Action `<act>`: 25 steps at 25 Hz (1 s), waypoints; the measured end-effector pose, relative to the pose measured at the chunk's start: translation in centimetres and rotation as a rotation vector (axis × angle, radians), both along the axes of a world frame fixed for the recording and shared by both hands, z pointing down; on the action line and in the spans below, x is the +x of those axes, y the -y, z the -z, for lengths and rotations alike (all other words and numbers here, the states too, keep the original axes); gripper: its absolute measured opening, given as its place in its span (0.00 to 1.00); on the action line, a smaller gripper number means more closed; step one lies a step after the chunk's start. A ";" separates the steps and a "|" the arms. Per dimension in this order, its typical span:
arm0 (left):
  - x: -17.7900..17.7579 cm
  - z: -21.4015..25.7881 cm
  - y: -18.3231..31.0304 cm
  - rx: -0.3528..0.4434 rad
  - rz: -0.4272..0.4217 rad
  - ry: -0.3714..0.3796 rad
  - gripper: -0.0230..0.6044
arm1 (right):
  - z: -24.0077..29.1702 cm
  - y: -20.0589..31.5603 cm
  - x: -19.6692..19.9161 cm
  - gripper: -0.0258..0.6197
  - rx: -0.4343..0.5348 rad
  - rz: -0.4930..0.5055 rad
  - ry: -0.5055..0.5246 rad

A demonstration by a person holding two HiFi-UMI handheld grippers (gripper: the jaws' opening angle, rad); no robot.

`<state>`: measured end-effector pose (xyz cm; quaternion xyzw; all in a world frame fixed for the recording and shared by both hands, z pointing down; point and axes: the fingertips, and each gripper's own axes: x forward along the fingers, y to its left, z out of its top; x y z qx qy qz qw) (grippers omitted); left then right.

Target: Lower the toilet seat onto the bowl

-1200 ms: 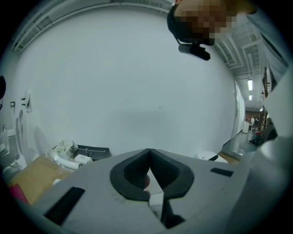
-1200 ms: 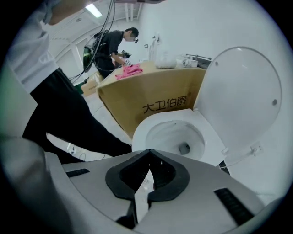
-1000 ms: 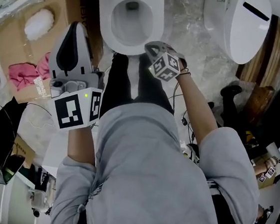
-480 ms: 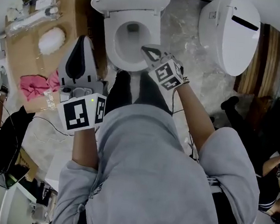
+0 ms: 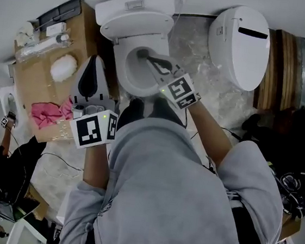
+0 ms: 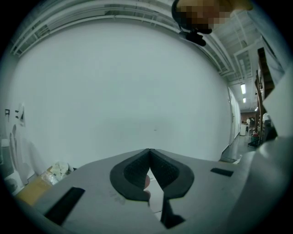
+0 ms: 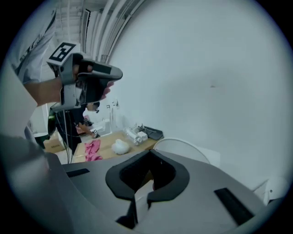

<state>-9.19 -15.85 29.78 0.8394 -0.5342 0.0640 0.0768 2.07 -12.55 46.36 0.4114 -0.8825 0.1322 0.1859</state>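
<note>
Standing over the toilet, I hold both claws out ahead of me. My right claw [image 5: 144, 55] is clenched, its dark jaws meeting tip to tip with nothing between them. It hangs above the open bowl [image 5: 121, 68] at my twelve o'clock, aimed toward the toilet seat [image 5: 137, 28].

The seat is up, standing on edge at the bowl's twelve o'clock side against the tank [image 5: 152, 4]. I cannot tell seat from lid in that white upright slab. In the right gripper view its rounded top edge curves just past my jaw tips at one o'clock, apart from them, with the plain white wall behind.

My left claw [image 5: 95, 59] is clenched too. In the left gripper view its two black pads close to a point at the tips, and nothing is gripped there. It sits at my eleven o'clock, beside the bowl's nine o'clock side, facing the wall.

Farther out at ten o'clock lies a cardboard box [image 5: 34, 80] carrying a pink cloth [image 5: 46, 115] and a white fluffy tuft [image 5: 64, 67]. At one o'clock a white oval unit [image 5: 240, 44] with a black slot leans by the wall, with wooden planks [image 5: 279, 67] just beyond it at two o'clock.
</note>
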 end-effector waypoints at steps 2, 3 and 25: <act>-0.1 0.6 0.1 0.010 -0.002 -0.005 0.04 | 2.5 0.9 -0.1 0.04 0.040 -0.015 0.027; -0.2 0.9 0.1 0.015 -0.002 -0.007 0.04 | 3.8 1.3 -0.2 0.04 0.061 -0.023 0.038; -2.7 5.9 0.3 0.133 0.011 -0.085 0.04 | 26.6 4.0 3.0 0.04 0.504 -0.279 0.196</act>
